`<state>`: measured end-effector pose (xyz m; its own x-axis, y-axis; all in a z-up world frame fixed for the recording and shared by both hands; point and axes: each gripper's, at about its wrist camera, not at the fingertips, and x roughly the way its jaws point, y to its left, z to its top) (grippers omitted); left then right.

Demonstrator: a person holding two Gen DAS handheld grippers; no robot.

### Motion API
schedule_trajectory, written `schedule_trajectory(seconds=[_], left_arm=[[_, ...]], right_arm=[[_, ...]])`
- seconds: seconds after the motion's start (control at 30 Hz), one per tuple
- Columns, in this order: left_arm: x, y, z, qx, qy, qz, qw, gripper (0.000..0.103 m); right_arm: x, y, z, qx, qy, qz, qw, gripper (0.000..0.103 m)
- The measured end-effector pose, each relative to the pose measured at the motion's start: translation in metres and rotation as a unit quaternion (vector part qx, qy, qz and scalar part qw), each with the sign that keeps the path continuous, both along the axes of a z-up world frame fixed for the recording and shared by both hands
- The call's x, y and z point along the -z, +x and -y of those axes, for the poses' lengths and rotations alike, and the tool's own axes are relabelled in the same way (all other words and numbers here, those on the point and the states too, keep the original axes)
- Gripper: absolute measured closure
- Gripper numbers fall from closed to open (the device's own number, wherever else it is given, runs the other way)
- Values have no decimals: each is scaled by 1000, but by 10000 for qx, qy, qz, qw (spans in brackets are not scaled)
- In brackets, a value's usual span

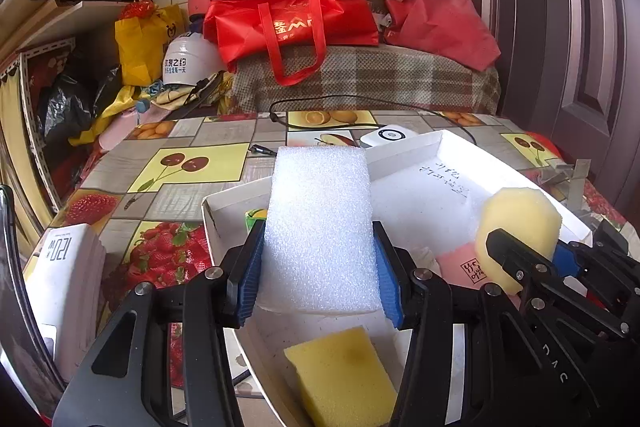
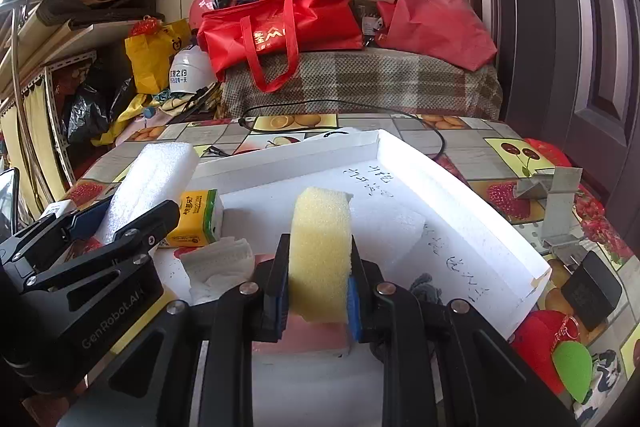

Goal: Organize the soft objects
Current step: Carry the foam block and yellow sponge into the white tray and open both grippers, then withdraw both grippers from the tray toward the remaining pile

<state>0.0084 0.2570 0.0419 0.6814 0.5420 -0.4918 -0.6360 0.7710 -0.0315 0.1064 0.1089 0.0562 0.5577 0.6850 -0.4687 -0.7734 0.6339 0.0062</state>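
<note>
Foam block (image 1: 320, 227) clamped in left hand-held gripper (image 1: 320, 267), sponge (image 2: 320, 251) in right (image 2: 318, 301), above fruit-print tablecloth (image 1: 192, 163).

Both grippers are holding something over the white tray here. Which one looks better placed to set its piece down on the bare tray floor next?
Probably the right gripper: its yellow sponge hangs over open floor of the white tray. The left gripper holds the white foam block nearer the tray's crowded left side.

White rectangular foam block (image 1: 320, 227) looks pebbly and matt; pale-yellow rounded sponge (image 2: 320, 251) porous; fruit-print worktop (image 1: 192, 167) cover glossy.
</note>
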Motion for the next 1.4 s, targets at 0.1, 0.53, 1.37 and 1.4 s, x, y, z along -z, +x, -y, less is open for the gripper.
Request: schedule_trajectory(seconds=[0.1,0.53,1.37,1.4], left_arm=[[0,0,0,1,-5,-8,10000,54],[0,-15,-10,-711,-60,179,9973,10],[-10,-54,7,-1034,328,1021,9888,0],[-10,-56,10,-1020,326,1019,9890,0]], right_arm=[[1,1,-4,59,-82,0,9999,80],[1,11,6,536,64,-149,9984,19],[-10,-27,13,558,324,905,9938,0],[-11,-33,14,533,326,1019,9928,0]])
